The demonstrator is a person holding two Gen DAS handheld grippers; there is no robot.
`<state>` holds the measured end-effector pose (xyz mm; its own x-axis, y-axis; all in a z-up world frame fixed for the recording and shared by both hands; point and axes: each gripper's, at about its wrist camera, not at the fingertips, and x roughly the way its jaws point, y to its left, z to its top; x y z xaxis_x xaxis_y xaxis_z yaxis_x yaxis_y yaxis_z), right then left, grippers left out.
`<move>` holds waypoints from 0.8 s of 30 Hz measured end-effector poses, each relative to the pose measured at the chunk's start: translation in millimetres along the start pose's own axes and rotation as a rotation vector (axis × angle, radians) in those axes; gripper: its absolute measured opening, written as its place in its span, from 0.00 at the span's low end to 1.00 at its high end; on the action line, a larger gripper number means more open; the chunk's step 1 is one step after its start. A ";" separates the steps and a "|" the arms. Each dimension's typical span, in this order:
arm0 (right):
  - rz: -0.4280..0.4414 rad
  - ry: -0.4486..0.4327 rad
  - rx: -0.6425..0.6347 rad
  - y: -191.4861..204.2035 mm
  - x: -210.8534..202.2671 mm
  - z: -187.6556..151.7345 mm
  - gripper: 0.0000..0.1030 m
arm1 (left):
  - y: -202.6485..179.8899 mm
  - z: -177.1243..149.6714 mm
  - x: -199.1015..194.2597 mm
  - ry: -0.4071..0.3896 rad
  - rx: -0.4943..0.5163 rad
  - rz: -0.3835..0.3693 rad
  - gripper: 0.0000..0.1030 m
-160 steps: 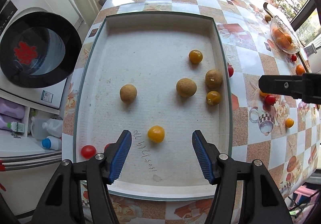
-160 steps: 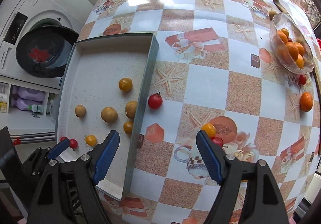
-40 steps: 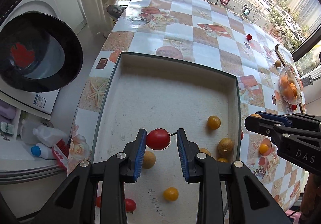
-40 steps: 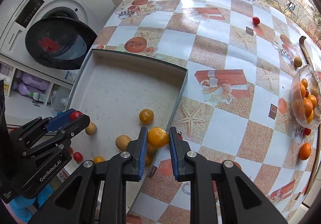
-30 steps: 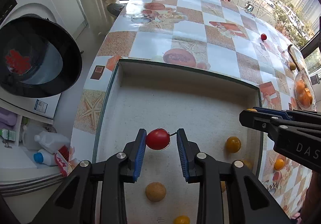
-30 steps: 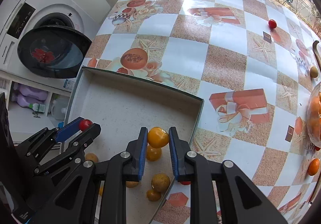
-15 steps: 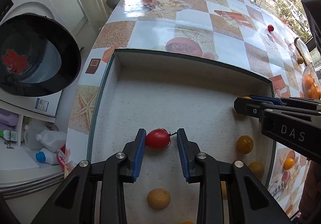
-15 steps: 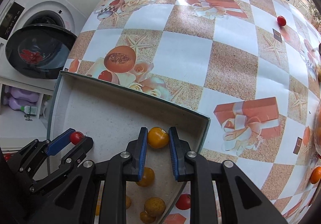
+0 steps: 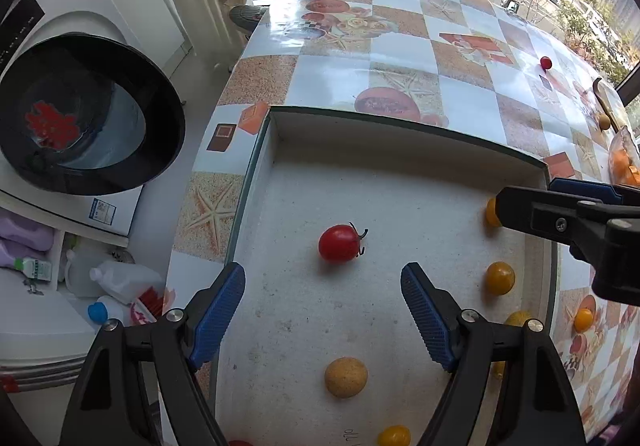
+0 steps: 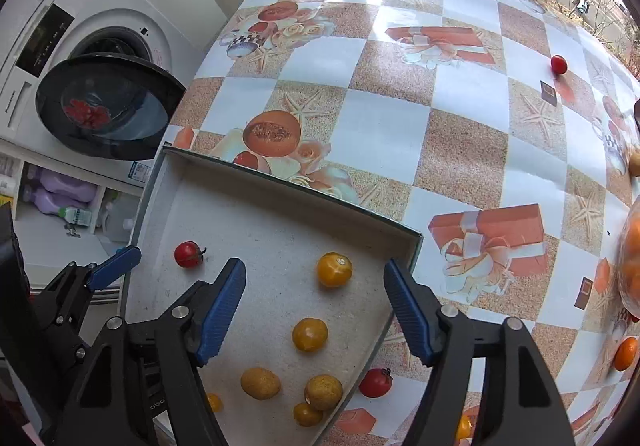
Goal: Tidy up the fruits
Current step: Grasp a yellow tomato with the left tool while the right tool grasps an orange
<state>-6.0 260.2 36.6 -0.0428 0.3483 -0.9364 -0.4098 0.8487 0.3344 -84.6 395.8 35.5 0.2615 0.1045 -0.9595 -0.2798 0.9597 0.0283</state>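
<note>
left gripper [image 9: 322, 310] opening, jaws spread wide, nothing between the pads; red cherry tomato [image 9: 338, 243] lying free on the tray [image 9: 400, 134] floor just ahead of the fingertips, roughly centred on the gap. right gripper [image 10: 314, 302] likewise opening, jaws apart and gripping nothing; yellow cherry tomato [image 10: 334, 269] resting on the tray floor just beyond the tips, slightly toward the right jaw, near the tray's far corner. second yellow tomato [image 10: 309, 334] sitting lower down between the jaws, in the tray below them

probably light, round and smooth-skinned, so likely to roll on the tray floor and slip out of ribbed pads if squeezed off-centre; thin skin and soft flesh, easily split under a hard pinch. best taken across the widest part with gentle closing, keeping clear of the red one's stem; brown rough-skinned fruits [image 10: 323, 392] look firmer and more forgiving
</note>
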 end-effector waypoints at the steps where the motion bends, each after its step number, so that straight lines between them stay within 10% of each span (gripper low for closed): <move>1: 0.003 -0.007 0.012 -2.7 -5.6 -1.6 0.78 | -1.1 -0.9 -2.4 -0.001 0.003 0.001 0.79; 24: -0.147 0.107 0.364 -156.7 -57.9 -165.0 0.78 | -135.9 -52.0 -59.9 -0.017 0.261 -0.115 0.79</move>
<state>-89.7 41.4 20.9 -0.1102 0.1858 -0.9764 -0.0697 0.9785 0.1941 -110.3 245.6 74.6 0.2937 -0.0065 -0.9559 -0.0002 1.0000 -0.0069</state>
